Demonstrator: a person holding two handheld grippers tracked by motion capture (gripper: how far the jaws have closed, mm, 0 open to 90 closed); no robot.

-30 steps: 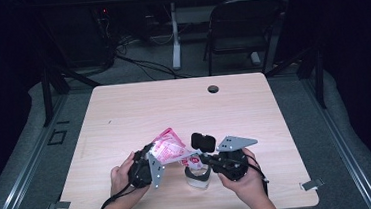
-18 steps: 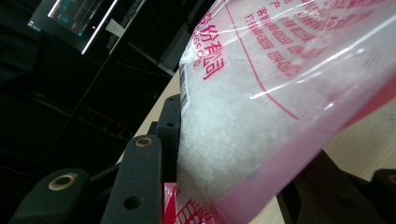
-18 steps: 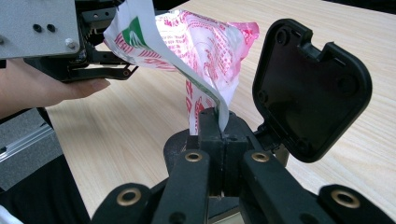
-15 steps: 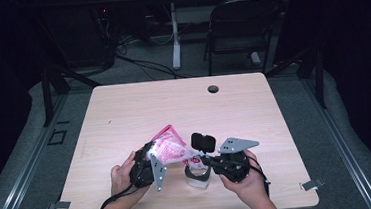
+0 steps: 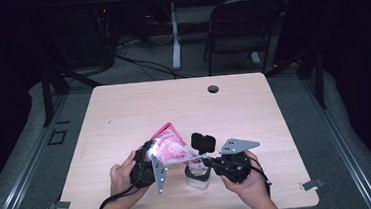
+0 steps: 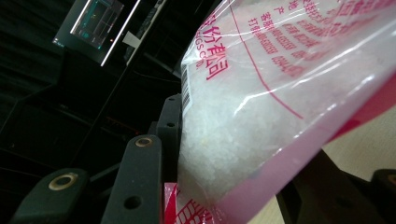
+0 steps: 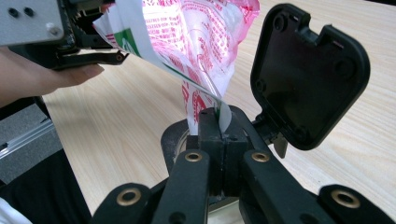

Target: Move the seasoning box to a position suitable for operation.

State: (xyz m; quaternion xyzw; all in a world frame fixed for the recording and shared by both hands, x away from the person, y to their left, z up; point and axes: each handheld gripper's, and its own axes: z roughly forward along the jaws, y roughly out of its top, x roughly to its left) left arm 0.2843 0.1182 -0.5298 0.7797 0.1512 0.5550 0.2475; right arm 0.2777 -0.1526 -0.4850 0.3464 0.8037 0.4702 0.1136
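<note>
Bag [image 5: 169, 147] tilted higher; lid [image 7: 309, 74] open.

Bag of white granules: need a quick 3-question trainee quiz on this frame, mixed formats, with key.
1. True or false: the right gripper pinches a corner of the bag above the open container.
2. Which gripper holds the bag's filled body? A) left B) right
3. Fill in: the container's black lid stands ____.

Key: 1 true; 2 A, the left gripper clamps it; 3 open, hinged up.
</note>
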